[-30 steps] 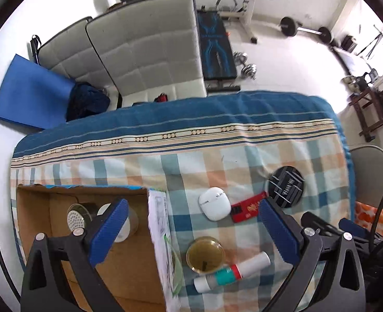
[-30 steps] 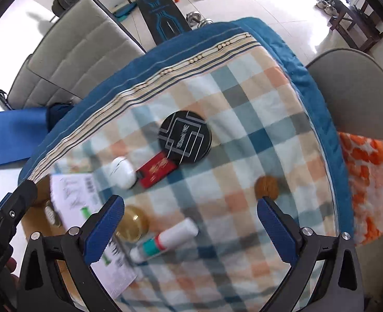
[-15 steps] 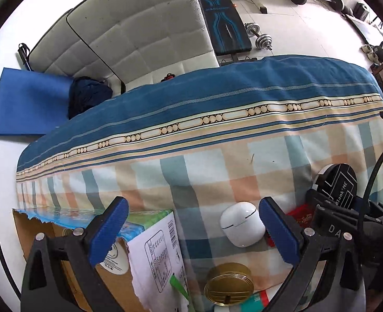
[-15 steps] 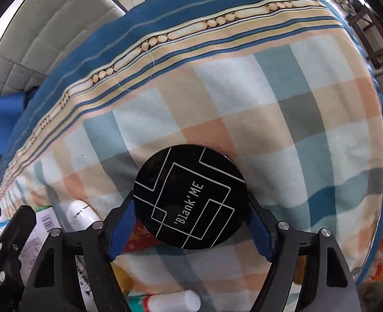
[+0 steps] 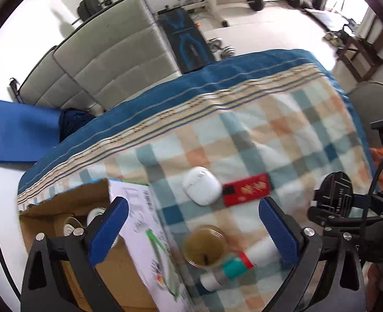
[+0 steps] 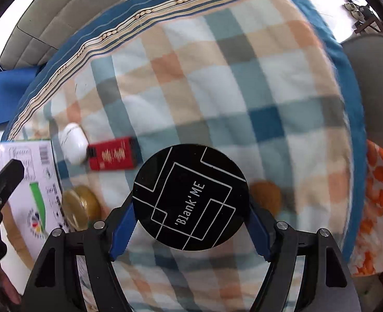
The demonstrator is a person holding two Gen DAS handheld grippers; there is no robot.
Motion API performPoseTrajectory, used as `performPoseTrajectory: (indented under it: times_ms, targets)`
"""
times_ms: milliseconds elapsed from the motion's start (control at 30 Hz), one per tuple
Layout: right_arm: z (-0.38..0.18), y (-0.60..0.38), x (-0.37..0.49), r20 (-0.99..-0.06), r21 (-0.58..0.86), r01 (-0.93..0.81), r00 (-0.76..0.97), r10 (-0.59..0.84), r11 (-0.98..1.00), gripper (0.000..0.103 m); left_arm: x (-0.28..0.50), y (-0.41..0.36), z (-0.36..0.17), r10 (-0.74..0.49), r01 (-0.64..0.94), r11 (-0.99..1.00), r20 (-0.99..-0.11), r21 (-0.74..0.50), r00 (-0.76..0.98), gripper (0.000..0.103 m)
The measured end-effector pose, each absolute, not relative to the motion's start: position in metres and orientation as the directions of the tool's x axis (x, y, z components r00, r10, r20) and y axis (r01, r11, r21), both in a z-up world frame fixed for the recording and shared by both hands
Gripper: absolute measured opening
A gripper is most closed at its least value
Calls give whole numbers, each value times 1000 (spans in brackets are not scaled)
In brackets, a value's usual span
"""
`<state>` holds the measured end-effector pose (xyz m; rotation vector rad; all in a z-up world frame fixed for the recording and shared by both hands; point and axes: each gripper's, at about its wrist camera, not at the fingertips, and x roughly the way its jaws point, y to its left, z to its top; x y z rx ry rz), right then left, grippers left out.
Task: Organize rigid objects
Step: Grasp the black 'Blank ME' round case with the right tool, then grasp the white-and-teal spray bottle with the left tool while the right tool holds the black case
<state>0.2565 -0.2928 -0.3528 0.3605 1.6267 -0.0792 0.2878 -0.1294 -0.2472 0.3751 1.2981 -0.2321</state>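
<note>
Left wrist view: we note, from the left, the cardboard box [image 5: 61, 223] at the near-left of the surface [image 5: 282, 130], which is covered in a checked cloth with a blue striped border. Round items sit inside the box, partly hidden by the left tongs [image 5: 191, 231], so we cannot tell what they are. A white printed flap [image 5: 144, 223] lines the box's right wall. The left tongs stand wide apart and hold nothing; one blue pad is over the box, the other over the cloth. Between them lie a gold round lid [image 5: 205, 245] and, just nearer, a white tube with red and teal bands [image 5: 238, 262], touching or almost touching the lid. Farther back a white oval case [image 5: 202, 185] lies against a red flat pack [image 5: 247, 189]. At the far right, the right tongs' black frame carries the black disc [image 5: 337, 195].

Right wrist view: from the left we see the flap [image 6: 27, 179], the gold lid [image 6: 81, 206], the white case [image 6: 73, 143] and the red pack [image 6: 113, 157] side by side. The right tongs [image 6: 191, 221] are clamped on the black disc [image 6: 191, 197], printed "Blank'ME" with white lines; their blue pads press its left and right edges. The disc appears raised above the cloth. Just right of it a small brown round object [image 6: 265, 197] rests on the cloth, blurred.
</note>
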Motion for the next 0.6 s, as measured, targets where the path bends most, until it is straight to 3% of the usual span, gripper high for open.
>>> performPoseTrajectory:
  times_ms: [100, 200, 333, 567, 600]
  targets:
    - [-338, -299, 225, -982, 174, 288, -25, 189, 942, 78, 258, -143, -241, -13, 453, 885, -969, 104, 247, 103]
    - [-328, -296, 189, -986, 156, 299, -8, 166, 941, 78, 229, -155, -253, 30, 541, 826, -970, 159, 239, 103]
    - [-339, -296, 141, -987, 142, 340, -28, 161, 930, 78, 213, -157, -293, 98, 572, 803, -985, 165, 145, 84]
    - [-365, -284, 111, -979, 169, 385, -44, 200, 907, 78, 199, -164, -356, 232, 618, 757, -971, 214, 51, 73]
    - [-366, -284, 111, -979, 170, 384, -44, 201, 907, 78, 198, -166, -366, 245, 626, 753, -969, 202, 17, 65]
